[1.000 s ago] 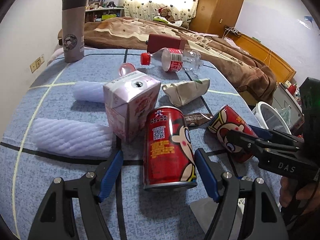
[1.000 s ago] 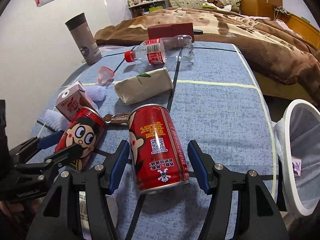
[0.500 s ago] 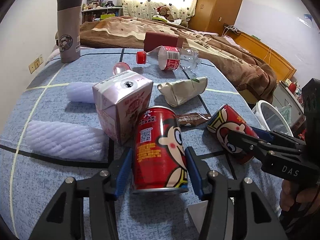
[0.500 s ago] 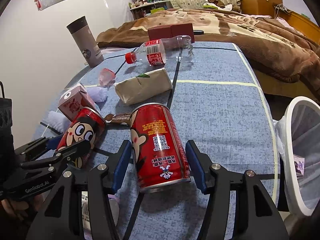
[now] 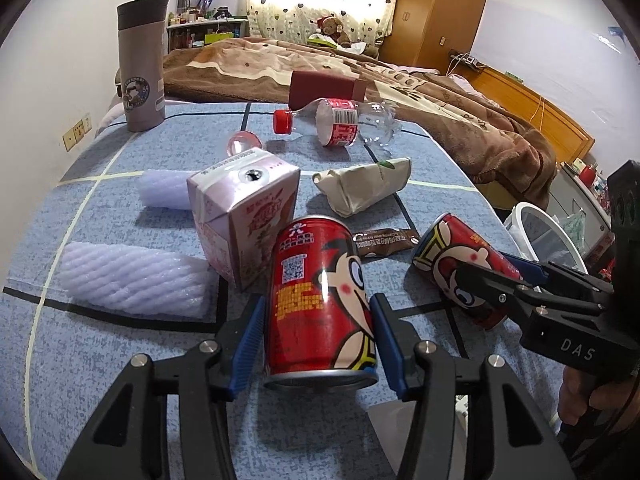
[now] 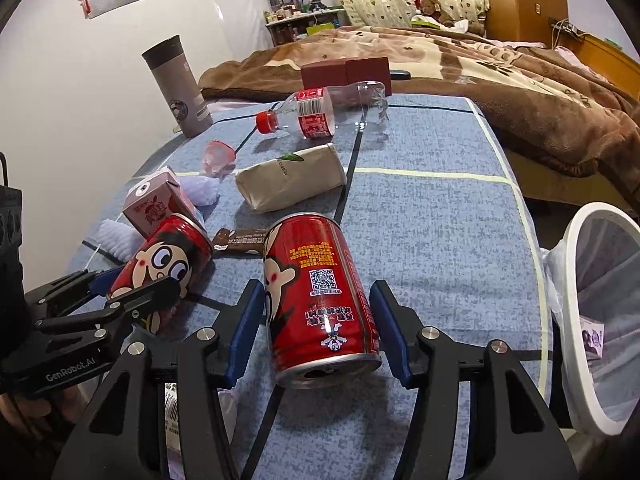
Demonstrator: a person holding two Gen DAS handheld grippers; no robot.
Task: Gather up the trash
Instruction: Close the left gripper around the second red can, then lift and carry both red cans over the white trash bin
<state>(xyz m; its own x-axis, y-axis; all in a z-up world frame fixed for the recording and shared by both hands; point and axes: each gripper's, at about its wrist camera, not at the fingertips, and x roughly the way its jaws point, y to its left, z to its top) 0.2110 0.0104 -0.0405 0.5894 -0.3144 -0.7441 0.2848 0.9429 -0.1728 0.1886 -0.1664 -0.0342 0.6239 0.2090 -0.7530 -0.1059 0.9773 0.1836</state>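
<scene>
Left wrist view: left gripper (image 5: 316, 312) pressed onto the first red can (image 5: 320, 292), blue pads against both sides, can tilted on the blue surface (image 5: 120, 360). Just behind the can and touching or nearly so, a pink milk carton (image 5: 244, 216). Left of that, a white foam sleeve (image 5: 132, 280); farther back, a second foam sleeve (image 5: 164, 196). Behind the cans, a brown wrapper (image 5: 384, 238) lying flat, then a crushed paper cup (image 5: 364, 188) on its side. At the far end, a clear plastic bottle (image 5: 344, 122) lying down with red cap on, and a grey thermos (image 5: 142, 68) standing upright near the wall. To the right, the right gripper (image 5: 484, 268) straddling the second red can (image 5: 452, 256).

Right wrist view: right gripper (image 6: 316, 304) pinching the second red can (image 6: 320, 288), pads touching its sides near the tips, can lying tilted with its open top toward the camera. Beside it on the left, the left gripper (image 6: 136, 280) clamped around the first red can (image 6: 164, 260). Off the right edge of the surface (image 6: 420, 200), a white-rimmed bin (image 6: 576, 248) with a liner bag, close to the second can.
</scene>
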